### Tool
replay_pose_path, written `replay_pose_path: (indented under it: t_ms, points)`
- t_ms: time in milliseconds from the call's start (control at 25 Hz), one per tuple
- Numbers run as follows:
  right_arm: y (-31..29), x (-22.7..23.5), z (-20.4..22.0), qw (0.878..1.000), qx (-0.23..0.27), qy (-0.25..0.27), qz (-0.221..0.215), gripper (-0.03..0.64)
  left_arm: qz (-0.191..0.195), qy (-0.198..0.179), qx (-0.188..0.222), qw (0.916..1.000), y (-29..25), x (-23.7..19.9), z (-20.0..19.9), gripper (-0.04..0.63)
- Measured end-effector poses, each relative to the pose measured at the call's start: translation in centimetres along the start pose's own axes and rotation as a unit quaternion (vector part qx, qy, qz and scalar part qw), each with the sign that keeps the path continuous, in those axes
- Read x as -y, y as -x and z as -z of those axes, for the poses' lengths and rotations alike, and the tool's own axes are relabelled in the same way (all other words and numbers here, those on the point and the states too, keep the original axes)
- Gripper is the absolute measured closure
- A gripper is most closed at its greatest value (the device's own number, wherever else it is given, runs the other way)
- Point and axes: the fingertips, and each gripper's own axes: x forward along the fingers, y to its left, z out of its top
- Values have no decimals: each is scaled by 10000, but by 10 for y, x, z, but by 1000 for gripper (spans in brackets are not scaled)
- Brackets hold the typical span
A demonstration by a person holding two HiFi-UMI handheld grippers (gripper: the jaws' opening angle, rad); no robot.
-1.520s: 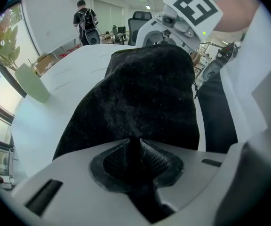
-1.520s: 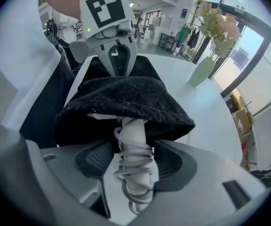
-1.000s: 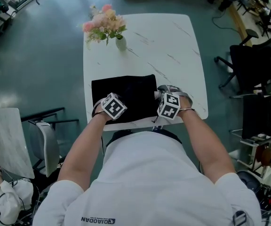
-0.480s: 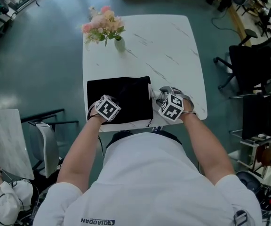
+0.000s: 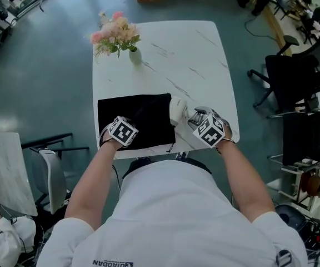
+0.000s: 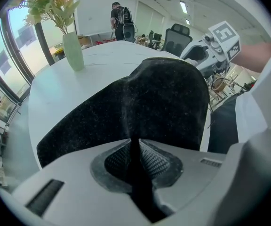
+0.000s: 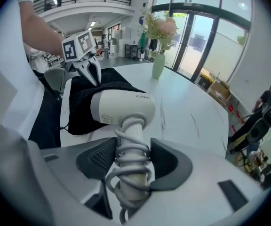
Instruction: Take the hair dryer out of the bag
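Clamping the right gripper fingers on the cord-wrapped handle of the white hair dryer. Pinching a fold of the black bag tight in the left gripper, with the rest of the bag lying on the tabletop. Looks nearly done, with the barrel out in the open just beside the bag's mouth. Left to do, probably: drawing it fully clear. Spotting small grey print along the barrel, starting with Z, too fine to read surely; also 1 rear label, illegible.
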Motion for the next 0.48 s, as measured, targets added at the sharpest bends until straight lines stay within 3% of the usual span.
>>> replay_pose_path:
  t_ms: [320, 480]
  points:
    - [19, 45, 40, 9906, 201, -1242, 542, 377, -13, 102, 60, 9999, -5, 7, -9, 534]
    - [23, 67, 59, 9800, 233, -1788, 847, 377, -46, -94, 6, 9999, -8, 13, -11, 534]
